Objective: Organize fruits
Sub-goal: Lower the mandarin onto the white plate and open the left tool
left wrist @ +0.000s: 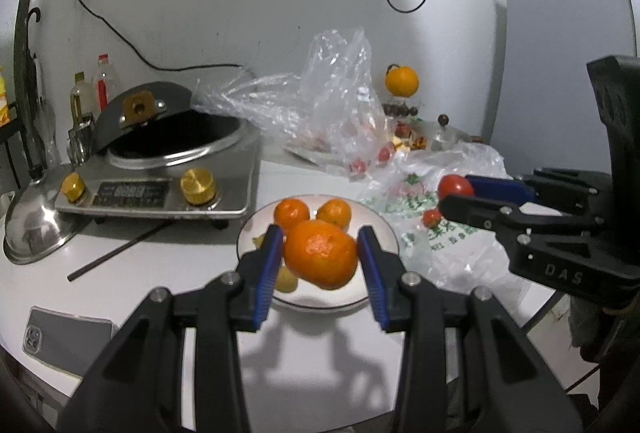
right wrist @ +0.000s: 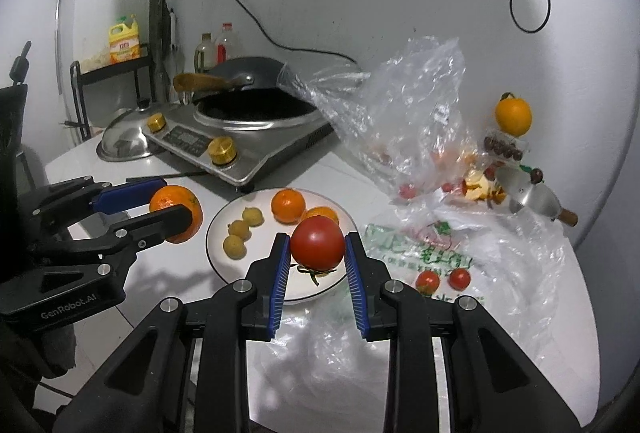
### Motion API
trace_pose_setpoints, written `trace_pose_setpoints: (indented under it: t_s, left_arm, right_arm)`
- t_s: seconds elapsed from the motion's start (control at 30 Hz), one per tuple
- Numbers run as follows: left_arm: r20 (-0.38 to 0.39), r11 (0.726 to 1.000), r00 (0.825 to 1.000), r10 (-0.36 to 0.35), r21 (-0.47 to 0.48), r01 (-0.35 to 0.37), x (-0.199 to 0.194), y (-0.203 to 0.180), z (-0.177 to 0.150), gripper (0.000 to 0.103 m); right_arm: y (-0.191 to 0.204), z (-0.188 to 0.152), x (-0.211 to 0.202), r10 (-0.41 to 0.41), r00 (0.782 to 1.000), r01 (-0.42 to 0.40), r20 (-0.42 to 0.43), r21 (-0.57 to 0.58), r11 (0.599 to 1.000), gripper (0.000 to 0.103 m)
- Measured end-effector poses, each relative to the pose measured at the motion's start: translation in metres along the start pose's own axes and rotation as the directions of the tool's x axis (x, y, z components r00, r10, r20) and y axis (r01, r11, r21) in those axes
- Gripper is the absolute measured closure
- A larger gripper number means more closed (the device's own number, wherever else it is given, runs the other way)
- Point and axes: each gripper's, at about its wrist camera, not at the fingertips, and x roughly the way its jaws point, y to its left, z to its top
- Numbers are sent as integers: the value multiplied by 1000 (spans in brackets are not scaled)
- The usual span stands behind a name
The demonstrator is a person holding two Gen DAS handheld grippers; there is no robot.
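You are carrying a bumpy round orange mandarin (left wrist: 320,257) clamped between the blue pads of your left gripper (left wrist: 322,259), hanging just above the round white ceramic plate (left wrist: 384,229). Your right gripper (right wrist: 318,253) is pinching a smooth red tomato (right wrist: 317,243) over the plate's near edge. On the plate, two smaller mandarins (right wrist: 288,207) and three little yellow-green fruits (right wrist: 240,229) are already sitting, so you are aiming for the bare patches. You are best lowering each fruit until it touches before letting go, since both could roll off the shallow rim.
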Motion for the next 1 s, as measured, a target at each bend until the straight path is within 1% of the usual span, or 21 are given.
trace_pose_setpoints:
  t_s: [0.27, 0.57, 0.8, 1.0]
  left_arm:
    - [-51, 1000, 999, -3, 3, 3, 22, -4, -11, 63]
    - [-111, 1000, 994, -11, 20, 13, 55, -9, -19, 63]
    - [-167, 999, 986, 13, 39, -6, 80, -10, -26, 63]
    - [-192, 999, 981, 22, 35, -15, 89, -7, -30, 63]
  right_arm:
    - [-4, -12, 20, 12, 999, -12, -40, 15, 1000, 73]
    - [-15, -19, 41, 26, 997, -23, -74, 41, 999, 73]
    - [-23, -23, 56, 43, 995, -38, -95, 59, 998, 73]
    - [-22, -26, 68, 67, 991, -61, -112, 58, 996, 73]
